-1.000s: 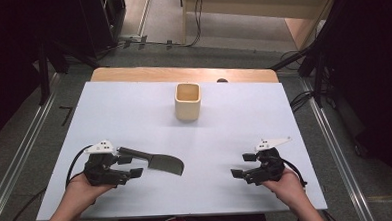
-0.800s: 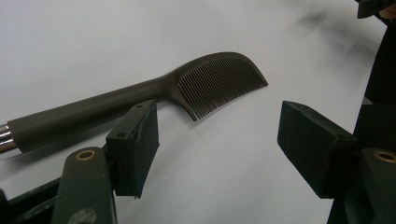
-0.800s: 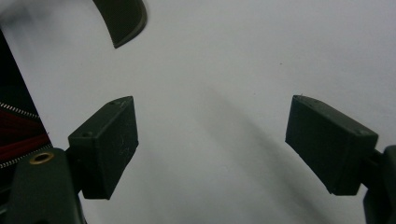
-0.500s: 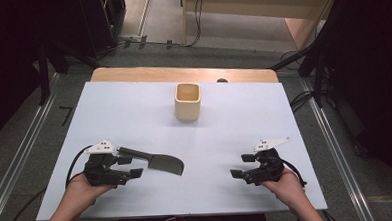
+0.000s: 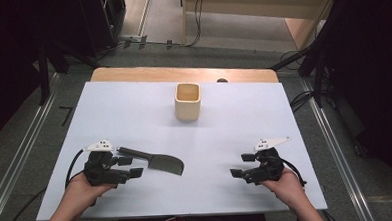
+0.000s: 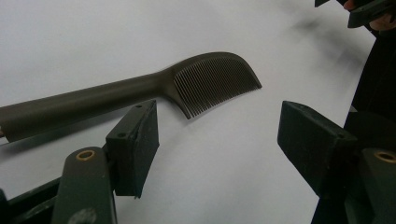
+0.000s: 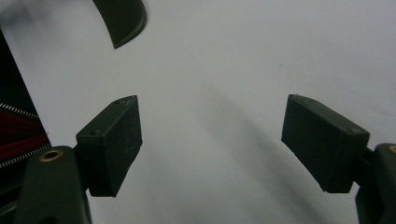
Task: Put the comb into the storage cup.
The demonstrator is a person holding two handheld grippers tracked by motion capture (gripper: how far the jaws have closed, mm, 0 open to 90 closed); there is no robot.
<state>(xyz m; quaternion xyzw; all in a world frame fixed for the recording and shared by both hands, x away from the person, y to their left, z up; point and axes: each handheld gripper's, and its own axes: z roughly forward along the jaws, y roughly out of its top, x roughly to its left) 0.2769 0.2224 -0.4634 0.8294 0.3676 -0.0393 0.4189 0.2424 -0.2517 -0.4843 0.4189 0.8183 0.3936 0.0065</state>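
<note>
dark comb [image 5: 156, 162] just beside gaping left tool [image 5: 131, 166]; right tool [image 5: 240, 164] gaping, empty, both low over table [image 5: 134, 113]

The comb [image 5: 156, 161] is 1 dark olive-grey piece with a long straight handle and a broad curved head. It lies flat on the white table cover, at the near left. Its handle points away to the left and its head toward the middle of the table. In the left gripper view the comb [image 6: 140, 91] shows fine, close-set teeth along the head's straight edge, under a rounded back.
</note>
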